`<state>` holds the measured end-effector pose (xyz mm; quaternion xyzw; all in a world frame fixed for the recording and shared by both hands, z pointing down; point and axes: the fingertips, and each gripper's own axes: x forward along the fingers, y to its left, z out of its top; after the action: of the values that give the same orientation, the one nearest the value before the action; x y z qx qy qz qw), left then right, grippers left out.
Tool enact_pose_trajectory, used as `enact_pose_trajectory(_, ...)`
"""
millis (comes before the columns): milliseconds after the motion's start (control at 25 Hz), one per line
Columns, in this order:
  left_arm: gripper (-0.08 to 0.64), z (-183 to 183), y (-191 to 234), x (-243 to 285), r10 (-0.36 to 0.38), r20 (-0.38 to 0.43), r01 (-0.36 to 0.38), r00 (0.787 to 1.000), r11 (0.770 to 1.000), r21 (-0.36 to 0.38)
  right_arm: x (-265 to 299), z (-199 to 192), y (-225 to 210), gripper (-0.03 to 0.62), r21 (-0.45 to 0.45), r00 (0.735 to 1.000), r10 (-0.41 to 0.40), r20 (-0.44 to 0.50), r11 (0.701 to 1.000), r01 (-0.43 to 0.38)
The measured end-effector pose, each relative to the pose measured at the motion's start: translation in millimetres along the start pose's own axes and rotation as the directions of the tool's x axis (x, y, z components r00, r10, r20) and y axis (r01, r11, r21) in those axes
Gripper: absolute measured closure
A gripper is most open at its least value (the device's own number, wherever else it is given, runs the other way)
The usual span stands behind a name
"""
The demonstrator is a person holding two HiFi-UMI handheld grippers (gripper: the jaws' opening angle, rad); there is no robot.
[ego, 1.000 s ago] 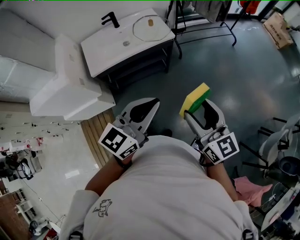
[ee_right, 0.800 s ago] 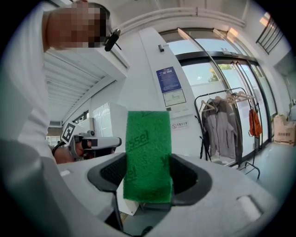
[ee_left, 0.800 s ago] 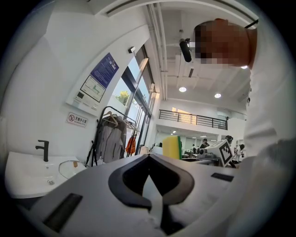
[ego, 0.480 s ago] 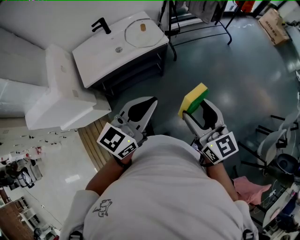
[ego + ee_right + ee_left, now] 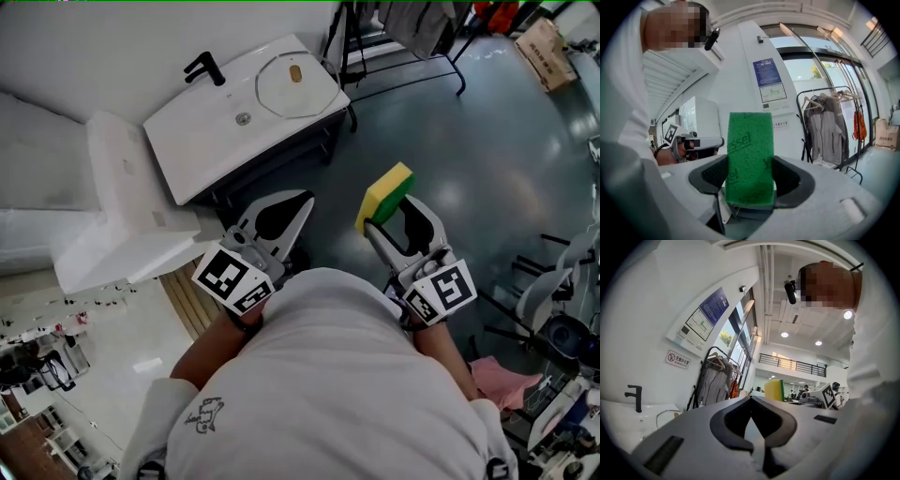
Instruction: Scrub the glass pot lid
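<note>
Clamping the sponge (image 5: 387, 193) in your right gripper (image 5: 377, 223), you hold your left gripper (image 5: 302, 204) with jaws together, empty, well apart from the glass lid (image 5: 281, 89) in the sink (image 5: 202, 127).

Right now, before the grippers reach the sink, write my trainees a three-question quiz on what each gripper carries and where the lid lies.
1. True or false: the left gripper is shut and empty.
2. The right gripper grips: A a brush; B a yellow and green sponge; C a cloth.
3. Short answer: what does the glass pot lid lie on?
Key: 1 true; 2 B; 3 the white sink unit.
</note>
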<state>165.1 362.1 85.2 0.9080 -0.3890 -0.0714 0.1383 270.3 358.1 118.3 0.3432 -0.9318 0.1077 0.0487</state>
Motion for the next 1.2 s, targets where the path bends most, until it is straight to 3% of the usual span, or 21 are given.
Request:
enact_pose_trajectory(280,0.561,42.1,95.4,-2.9,-0.016,0.002,0.016,1.0,1.0,0.01,103.7,27.6,1.6,0.302,-0.004,1.0,0.001,0.01,1.0,-0.001)
enact_pose_trajectory(640,0.561,52.3,178.2,-13.9,-0.076,-0.04,0.074,0.996,0.997,-0.034,202.1,32.3,7.2,0.302,-0.014,0.999,0.02,-0.026,1.0,-0.02)
enact_pose_trajectory(960,0.561,41.7,219.9,6.6,-0.047,-0.065,0.043,0.997,0.997,-0.056,237.6,24.9,-34.9,0.302,-0.019,0.997,0.016,-0.078,1.0,-0.018)
enact_pose_trajectory(1200,0.561,37.6,250.2,32.2,0.021,-0.077,-0.025,0.997,0.998,-0.057,268.3,19.0,-77.8,0.302,-0.001,0.992,0.064,-0.11,0.998,-0.065)
